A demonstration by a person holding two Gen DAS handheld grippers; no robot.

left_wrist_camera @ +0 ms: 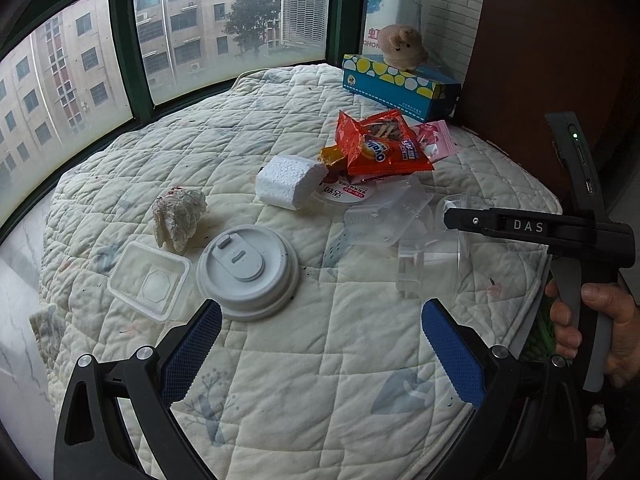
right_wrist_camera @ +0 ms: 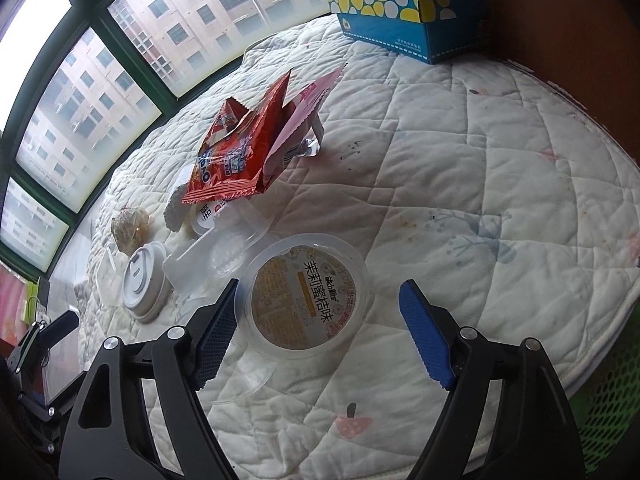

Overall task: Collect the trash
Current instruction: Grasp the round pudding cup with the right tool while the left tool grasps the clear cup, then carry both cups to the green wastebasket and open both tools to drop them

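With the right tool [right_wrist_camera: 316, 336] wide open and holding nothing, its left pad just touching the clear jelly cup [right_wrist_camera: 306, 294] at lower centre of the right wrist view, I would lower it astride the rim, then close gently; the left tool [left_wrist_camera: 322, 354] hangs open and empty.

My left gripper [left_wrist_camera: 320, 360] and right gripper [right_wrist_camera: 320, 340] are matt black plastic with blue, finely knurled pads [left_wrist_camera: 192, 356] and shiny metal pins. Under them lies a quilted cloth cover [left_wrist_camera: 320, 400], soft and dull, lightly stained. The coffee lid [left_wrist_camera: 248, 270] is smooth grey plastic; the foam block [left_wrist_camera: 286, 180] is grainy white polystyrene. The orange wrapper [left_wrist_camera: 384, 144] is glossy foil. The jelly cup [right_wrist_camera: 306, 304] is clear glossy plastic with a printed film top. The tissue wad [left_wrist_camera: 178, 216] is crumpled paper, the tissue box [left_wrist_camera: 396, 82] printed card.
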